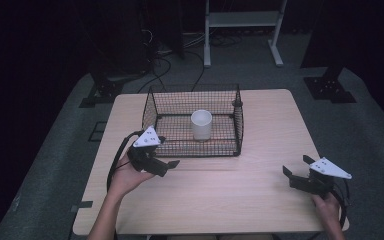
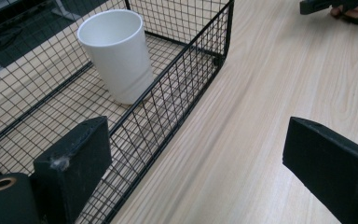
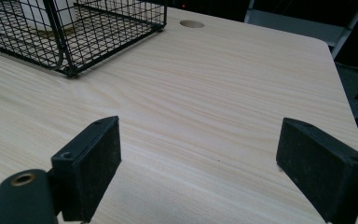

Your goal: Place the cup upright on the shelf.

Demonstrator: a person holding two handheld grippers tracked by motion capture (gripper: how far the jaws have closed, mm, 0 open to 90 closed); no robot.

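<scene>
A white cup [image 1: 201, 124] stands upright in a black wire basket [image 1: 195, 148] at the back middle of the wooden table [image 1: 220, 200]. My left gripper [image 1: 167, 151] sits at the basket's front left corner, open and holding nothing. In the left gripper view the cup [image 2: 116, 51] is beyond the left jaw. There the basket's front wall [image 2: 177, 88] runs between the jaws of the left gripper [image 2: 198, 140], one jaw over the mesh and one over bare wood. My right gripper [image 1: 296, 166] rests open near the table's right edge, and its own view shows the right gripper [image 3: 196, 140] over bare wood.
The basket's near corner [image 3: 65, 42] lies far ahead and left of the right gripper. A round cable hole [image 3: 191, 23] is in the tabletop near the far edge. Behind the table stand a metal frame [image 1: 242, 20], black stand bases [image 1: 330, 87] and floor cables [image 1: 165, 65].
</scene>
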